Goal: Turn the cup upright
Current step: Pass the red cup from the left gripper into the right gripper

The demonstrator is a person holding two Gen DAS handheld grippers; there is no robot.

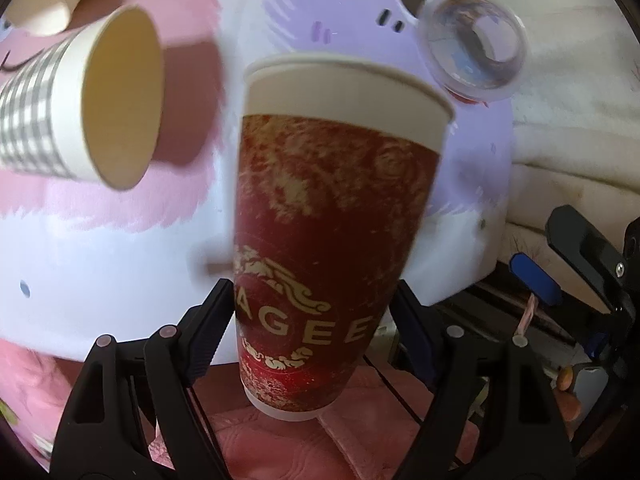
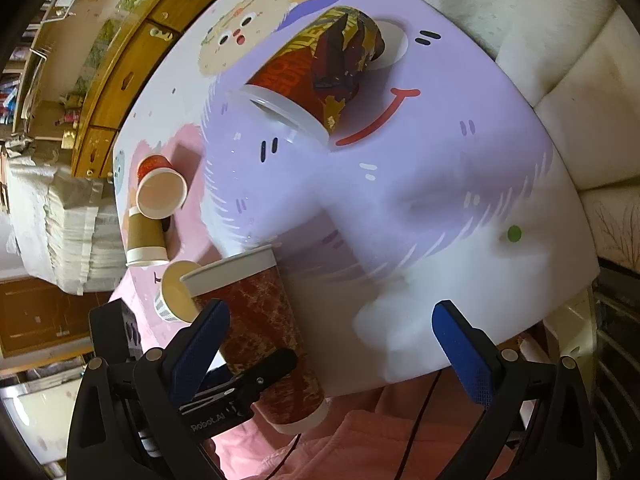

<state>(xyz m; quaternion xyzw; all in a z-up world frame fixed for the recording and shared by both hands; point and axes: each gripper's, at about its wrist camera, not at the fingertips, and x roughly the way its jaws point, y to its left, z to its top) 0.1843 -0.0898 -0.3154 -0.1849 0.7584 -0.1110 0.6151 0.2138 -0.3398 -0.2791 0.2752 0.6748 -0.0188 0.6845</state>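
Observation:
A tall red paper cup [image 1: 320, 216] with gold print and a white rim is held by my left gripper [image 1: 312, 312], whose fingers press on its lower body. The cup is rim up, off the table, tilted slightly. It also shows in the right wrist view [image 2: 264, 320], with the left gripper's finger [image 2: 256, 380] across it. My right gripper [image 2: 332, 328] is open and empty, to the right of the cup over the table's near edge.
The table [image 2: 420, 200] has a pink and lilac cartoon print. On it lie a grey-checked cup [image 1: 80, 100], a clear domed lid [image 1: 472, 44], a large red-yellow cup [image 2: 320, 76], a small red cup [image 2: 160, 192] and a brown cup [image 2: 146, 240]. A pink quilt [image 1: 280, 440] lies below.

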